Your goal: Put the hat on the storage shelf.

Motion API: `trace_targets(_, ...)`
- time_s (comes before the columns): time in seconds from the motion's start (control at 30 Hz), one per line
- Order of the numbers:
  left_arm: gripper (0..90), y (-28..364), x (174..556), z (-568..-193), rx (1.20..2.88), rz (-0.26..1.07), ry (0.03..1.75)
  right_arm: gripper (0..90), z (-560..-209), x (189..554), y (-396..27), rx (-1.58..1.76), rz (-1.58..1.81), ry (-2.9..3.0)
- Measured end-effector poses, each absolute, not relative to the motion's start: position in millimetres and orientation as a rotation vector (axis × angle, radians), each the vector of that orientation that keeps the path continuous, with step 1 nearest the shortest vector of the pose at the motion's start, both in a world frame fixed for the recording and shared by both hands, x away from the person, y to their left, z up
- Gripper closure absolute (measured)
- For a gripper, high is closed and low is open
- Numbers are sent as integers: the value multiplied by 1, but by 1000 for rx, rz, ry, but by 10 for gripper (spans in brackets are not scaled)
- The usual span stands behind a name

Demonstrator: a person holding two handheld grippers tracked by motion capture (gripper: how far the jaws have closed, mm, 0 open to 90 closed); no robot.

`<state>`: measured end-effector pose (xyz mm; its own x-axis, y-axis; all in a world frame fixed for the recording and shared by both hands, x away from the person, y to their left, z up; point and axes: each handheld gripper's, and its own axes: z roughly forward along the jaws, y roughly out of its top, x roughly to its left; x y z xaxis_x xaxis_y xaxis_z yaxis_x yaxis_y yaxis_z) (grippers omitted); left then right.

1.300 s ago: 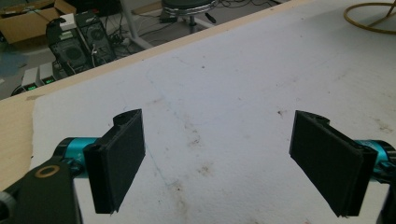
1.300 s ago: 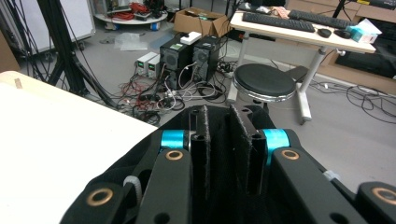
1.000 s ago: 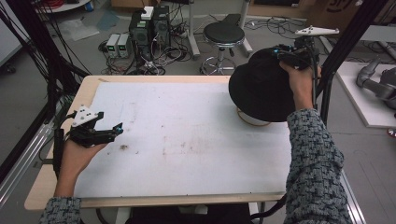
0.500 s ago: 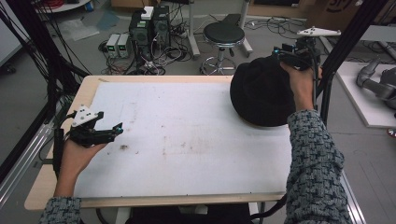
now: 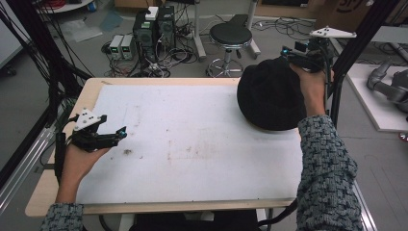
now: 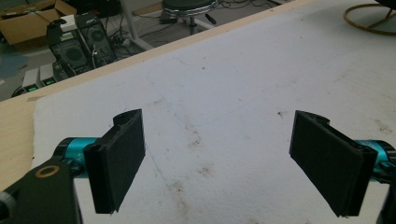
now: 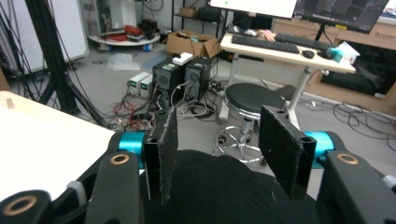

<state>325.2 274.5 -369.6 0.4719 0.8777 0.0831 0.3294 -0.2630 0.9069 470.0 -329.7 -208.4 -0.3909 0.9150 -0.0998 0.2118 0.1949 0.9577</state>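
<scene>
At the table's far-right corner, black hat crown-up.

Black hat sat on the white mat, just beside the right gripper at its far edge. Its jaws had just been opening. Left gripper rested well apart, across the mat.

High view — fixed above the person's side, looking forward and down over the whole table, at a distance. Left gripper view — low and close over the table, facing along its surface toward the far edge and floor clutter. Right gripper view — raised at the table's far right, facing level across the room. All share the round stool.
</scene>
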Motion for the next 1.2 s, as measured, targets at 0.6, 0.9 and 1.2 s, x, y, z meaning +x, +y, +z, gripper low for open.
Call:
trace_targets(0.6, 185, 272, 325, -369, 1817, 763, 1012, 225, -214, 454, -327, 1039, 1353, 1712)
trace_targets(0.9, 185, 271, 326, -370, 1816, 759, 1013, 131, -212, 445, -324, 1036, 1375, 1717)
trace_targets(1.2, 185, 271, 325, -369, 1817, 762, 1011, 127, -221, 435, -321, 999, 1414, 1724)
